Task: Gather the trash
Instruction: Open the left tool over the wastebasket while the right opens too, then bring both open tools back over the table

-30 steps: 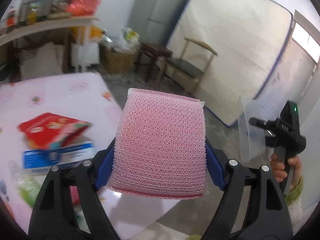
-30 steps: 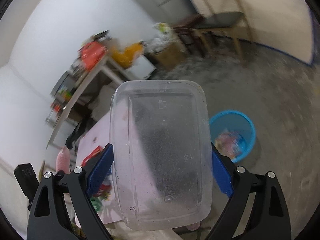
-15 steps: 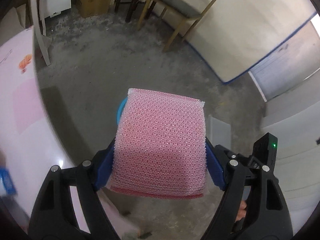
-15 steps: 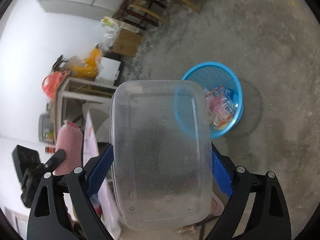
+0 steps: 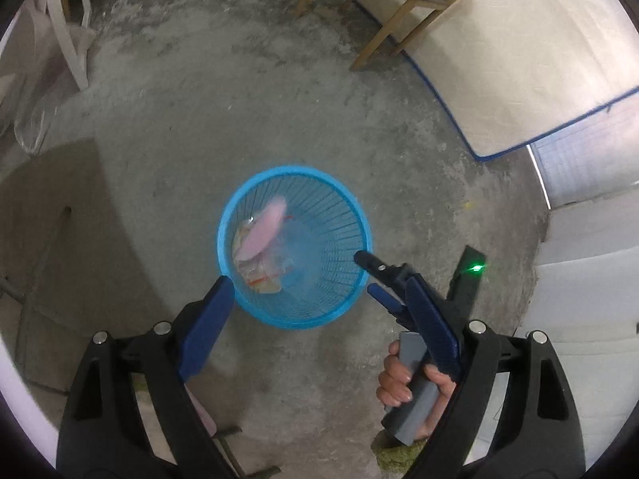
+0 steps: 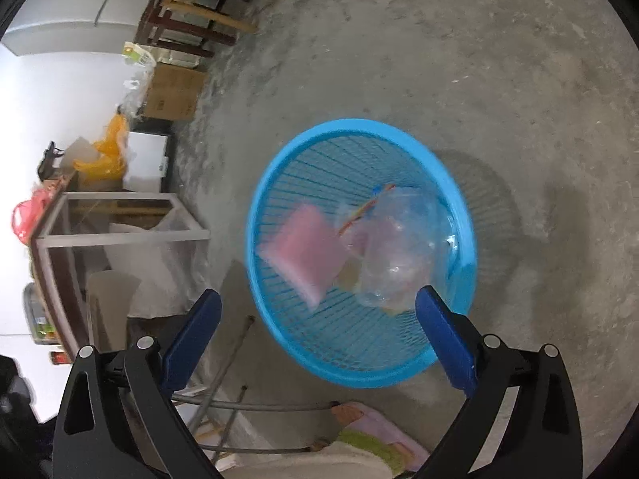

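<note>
A blue mesh trash basket [image 5: 295, 170] [image 6: 359, 125] stands on the concrete floor below both grippers. A pink sponge [image 5: 265, 229] [image 6: 305, 253] and a clear plastic container [image 5: 297, 247] [image 6: 399, 247] are blurred inside it, on top of wrappers. My left gripper [image 5: 319, 283] hovers over the basket's near rim, its jaws opening with nothing between them. My right gripper [image 6: 319, 293] [image 5: 365, 273] hangs over the basket's right side, its jaws also opening and empty. A hand [image 5: 399, 375] holds its handle.
Wooden chairs [image 5: 403, 8] and a leaning mattress [image 5: 519, 60] stand beyond the basket. A white-framed table [image 6: 120, 215], a cardboard box [image 6: 171, 94], bags and a grey fridge [image 6: 80, 4] line the left side. Bare concrete floor surrounds the basket.
Both grippers swung down from the table side to above the basket. The left let go of the pink sponge, the right of the clear container. Both things now lie in the basket.
</note>
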